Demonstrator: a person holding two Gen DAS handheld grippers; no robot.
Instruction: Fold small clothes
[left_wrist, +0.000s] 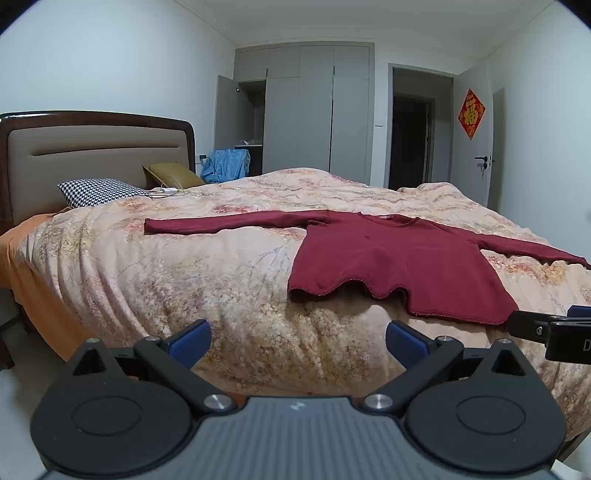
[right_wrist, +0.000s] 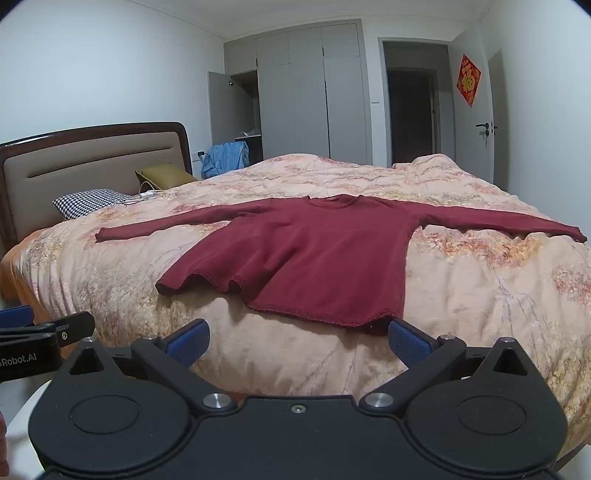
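Note:
A dark red long-sleeved top (left_wrist: 399, 258) lies flat on the bed, both sleeves spread out sideways, its hem toward me; it also shows in the right wrist view (right_wrist: 306, 258). My left gripper (left_wrist: 297, 341) is open and empty, held off the bed's near edge, left of the hem. My right gripper (right_wrist: 297, 341) is open and empty, just short of the hem's right corner. Each gripper shows at the edge of the other's view: the right one (left_wrist: 554, 326), the left one (right_wrist: 40, 330).
The bed carries a peach floral quilt (left_wrist: 221, 288). A houndstooth pillow (left_wrist: 98, 192), an olive cushion (left_wrist: 171, 175) and a cable lie by the headboard (left_wrist: 92, 147). A grey wardrobe (left_wrist: 317, 110), a blue garment (left_wrist: 225, 166) and an open doorway (left_wrist: 410, 129) are behind.

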